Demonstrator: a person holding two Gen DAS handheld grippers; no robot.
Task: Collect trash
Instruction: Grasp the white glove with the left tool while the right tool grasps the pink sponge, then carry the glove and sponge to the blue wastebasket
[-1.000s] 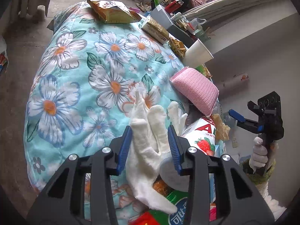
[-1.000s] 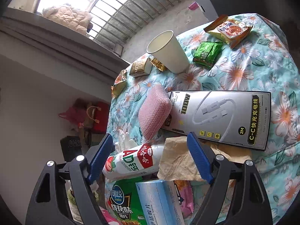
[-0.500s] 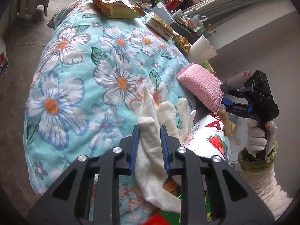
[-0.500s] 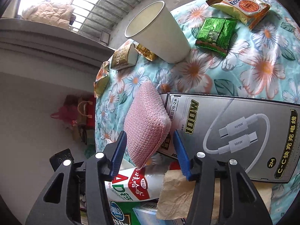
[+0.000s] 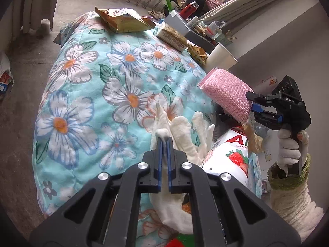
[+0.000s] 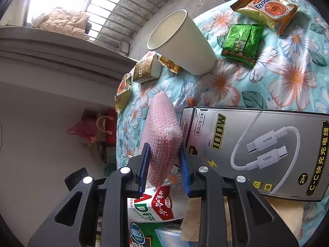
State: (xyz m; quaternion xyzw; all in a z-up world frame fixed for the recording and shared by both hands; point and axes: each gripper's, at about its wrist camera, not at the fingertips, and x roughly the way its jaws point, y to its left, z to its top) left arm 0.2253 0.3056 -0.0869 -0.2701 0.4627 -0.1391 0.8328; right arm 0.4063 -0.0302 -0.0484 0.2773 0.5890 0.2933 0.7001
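Pinching limp white glove (image 5: 181,131), left fingers (image 5: 164,142); right fingers (image 6: 164,154) closing on knobbly pink sponge (image 6: 162,127).

On the grey cable box (image 6: 257,150), at about three o'clock in the right wrist view: "100W" in yellow, "KUYAN" and "100W" on the pictured plugs, "2M" in a circle, "C-C快充充电线" down the right edge. At one o'clock, "Enaak" on the orange-and-gold snack packet (image 6: 267,6). At six o'clock, a large red "AD" on the white drink bottle (image 6: 152,205), a "copico" logo on the green packet (image 6: 139,236) below. In the left wrist view, a red "A" over a strawberry on that bottle (image 5: 232,152) at four o'clock; "DAS" on the black camera housing (image 5: 287,98) at three o'clock.
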